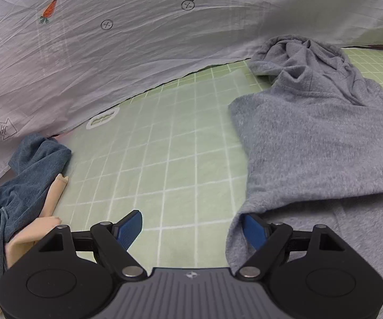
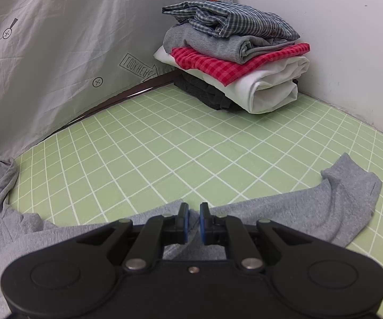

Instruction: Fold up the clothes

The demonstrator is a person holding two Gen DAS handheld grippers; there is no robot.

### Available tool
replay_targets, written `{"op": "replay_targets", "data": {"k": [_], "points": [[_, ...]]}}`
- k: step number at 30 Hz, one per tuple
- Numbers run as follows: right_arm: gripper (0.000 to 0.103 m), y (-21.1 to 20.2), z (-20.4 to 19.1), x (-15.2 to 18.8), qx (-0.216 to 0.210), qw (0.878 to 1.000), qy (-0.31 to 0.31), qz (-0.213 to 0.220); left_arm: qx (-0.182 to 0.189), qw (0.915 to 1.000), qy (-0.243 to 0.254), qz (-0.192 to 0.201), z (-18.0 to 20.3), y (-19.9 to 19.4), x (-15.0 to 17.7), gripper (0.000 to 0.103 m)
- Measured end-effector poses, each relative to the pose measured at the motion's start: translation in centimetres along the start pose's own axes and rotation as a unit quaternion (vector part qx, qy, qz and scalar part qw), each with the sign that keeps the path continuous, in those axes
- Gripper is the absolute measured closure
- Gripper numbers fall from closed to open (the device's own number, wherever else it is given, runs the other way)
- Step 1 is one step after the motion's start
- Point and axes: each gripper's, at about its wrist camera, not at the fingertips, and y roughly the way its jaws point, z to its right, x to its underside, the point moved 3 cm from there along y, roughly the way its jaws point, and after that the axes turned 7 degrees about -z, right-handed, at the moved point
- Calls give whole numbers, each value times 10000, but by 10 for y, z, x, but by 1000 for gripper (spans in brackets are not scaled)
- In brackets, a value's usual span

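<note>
Grey hoodie (image 1: 311,138) is mid-fold on the green grid mat (image 1: 164,146) covering the counter: body partly doubled over, hood bunched toward the far edge by the printed sheet (image 1: 111,47), one sleeve (image 2: 345,199) lying out loose toward the right side. So you're partway, sleeve and final folds left, by my read.

Your left gripper (image 1: 192,228) has jaws spread wide, holding nothing; its right finger sits just under the hoodie's near edge. Your right gripper (image 2: 193,222) has jaws nearly shut, narrow gap, over hoodie fabric; can't tell if cloth is pinched.

Done pile: folded stack (image 2: 234,55) in the far right corner against the wall, plaid shirt on top, then grey, red check, white, dark at the bottom.

Still to do: blue garment (image 1: 18,186) heaped at the left edge.

No containers in view.
</note>
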Motion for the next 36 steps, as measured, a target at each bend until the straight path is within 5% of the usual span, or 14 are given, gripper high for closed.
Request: {"op": "replay_targets", "data": {"k": [3, 9, 12, 21, 25, 27, 29, 36], "points": [[94, 5, 3, 5, 60, 9999, 4, -145, 274, 9981, -512, -189, -14, 6, 8, 21], [92, 14, 5, 14, 130, 9991, 32, -412, 379, 9977, -532, -156, -14, 2, 6, 21], [72, 16, 7, 16, 81, 9987, 151, -489, 529, 9960, -692, -186, -16, 1, 6, 21], [44, 25, 4, 25, -147, 9965, 331, -751, 743, 9917, -1014, -266, -23, 1, 13, 21], [58, 23, -1, 25, -265, 9972, 148, -686, 717, 9915, -1041, -310, -24, 2, 17, 21], [81, 20, -6, 25, -257, 9977, -24, -632, 716, 9916, -1033, -294, -24, 1, 18, 21], [93, 16, -8, 23, -234, 9981, -115, -552, 729, 9916, -1038, -268, -24, 0, 19, 21], [96, -7, -20, 10, -622, 9978, -90, -204, 858, 9891, -1177, -232, -27, -2, 22, 21]]}}
